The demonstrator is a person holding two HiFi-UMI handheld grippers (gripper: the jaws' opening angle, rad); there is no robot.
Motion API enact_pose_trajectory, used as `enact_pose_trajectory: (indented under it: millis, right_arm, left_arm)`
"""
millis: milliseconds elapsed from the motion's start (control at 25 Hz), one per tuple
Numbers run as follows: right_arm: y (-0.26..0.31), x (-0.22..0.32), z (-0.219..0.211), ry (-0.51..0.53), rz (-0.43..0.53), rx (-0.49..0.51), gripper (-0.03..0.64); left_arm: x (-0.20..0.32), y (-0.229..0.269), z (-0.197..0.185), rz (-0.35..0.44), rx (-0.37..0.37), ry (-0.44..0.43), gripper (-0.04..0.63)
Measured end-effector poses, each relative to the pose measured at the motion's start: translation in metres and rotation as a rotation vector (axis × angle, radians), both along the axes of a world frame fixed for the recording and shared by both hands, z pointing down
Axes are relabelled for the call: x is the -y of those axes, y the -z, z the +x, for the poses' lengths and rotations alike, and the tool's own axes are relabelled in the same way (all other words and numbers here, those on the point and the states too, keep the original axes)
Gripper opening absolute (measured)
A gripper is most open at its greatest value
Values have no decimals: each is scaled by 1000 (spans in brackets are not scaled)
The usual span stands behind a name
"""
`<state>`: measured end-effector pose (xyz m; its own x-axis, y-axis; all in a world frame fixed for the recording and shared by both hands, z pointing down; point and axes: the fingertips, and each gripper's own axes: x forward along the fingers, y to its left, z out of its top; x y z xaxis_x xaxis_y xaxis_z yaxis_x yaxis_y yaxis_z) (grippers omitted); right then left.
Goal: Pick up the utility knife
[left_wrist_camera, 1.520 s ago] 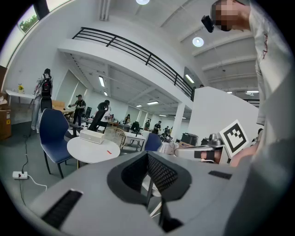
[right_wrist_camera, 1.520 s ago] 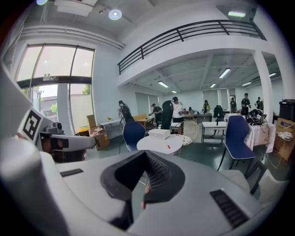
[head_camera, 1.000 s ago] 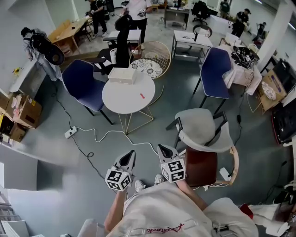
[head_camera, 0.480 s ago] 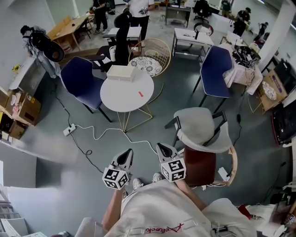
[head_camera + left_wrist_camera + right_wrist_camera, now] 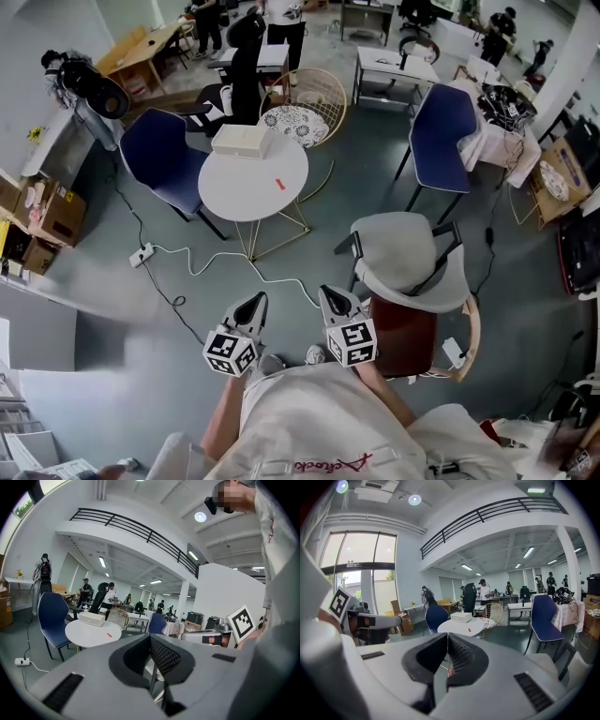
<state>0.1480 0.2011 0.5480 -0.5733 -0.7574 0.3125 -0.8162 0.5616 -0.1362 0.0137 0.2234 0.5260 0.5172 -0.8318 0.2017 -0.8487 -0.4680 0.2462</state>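
The utility knife point(image 5: 278, 184) is a small red object lying on the round white table point(image 5: 234, 197), far ahead of both grippers. It also shows as a red speck in the left gripper view point(image 5: 108, 635) and in the right gripper view point(image 5: 469, 630). My left gripper point(image 5: 256, 301) and right gripper point(image 5: 329, 296) are held side by side close to the body, above the grey floor. Both are shut with nothing between the jaws, as the left gripper point(image 5: 150, 644) and the right gripper point(image 5: 447, 641) show in their own views.
A white box point(image 5: 242, 140) sits on the table's far side. A blue chair point(image 5: 157, 155) stands left of the table and a wicker chair point(image 5: 305, 105) behind it. A grey chair point(image 5: 408, 251) is to the right. A white cable point(image 5: 217, 270) and power strip point(image 5: 142, 254) lie on the floor between.
The left gripper has drifted a little down and left in the head view. The whole scene has shifted slightly as the person moves. Both grippers stay shut.
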Motion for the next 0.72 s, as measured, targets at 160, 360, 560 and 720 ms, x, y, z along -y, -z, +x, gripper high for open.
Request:
enact_pose_trajectory:
  millis: [160, 360, 560, 720]
  right_arm:
    - [-4, 5, 9, -2, -11, 19, 17]
    - [-11, 13, 18, -4, -24, 38, 17]
    - [-11, 26, 20, 6, -25, 34, 17]
    - [-10, 39, 21, 8, -20, 27, 17]
  left_arm:
    - [7, -2, 7, -6, 20, -1, 12]
    - [18, -4, 15, -11, 27, -5, 12]
    - [33, -4, 20, -8, 20, -9, 12]
    - [43, -7, 23, -13, 15, -11, 12]
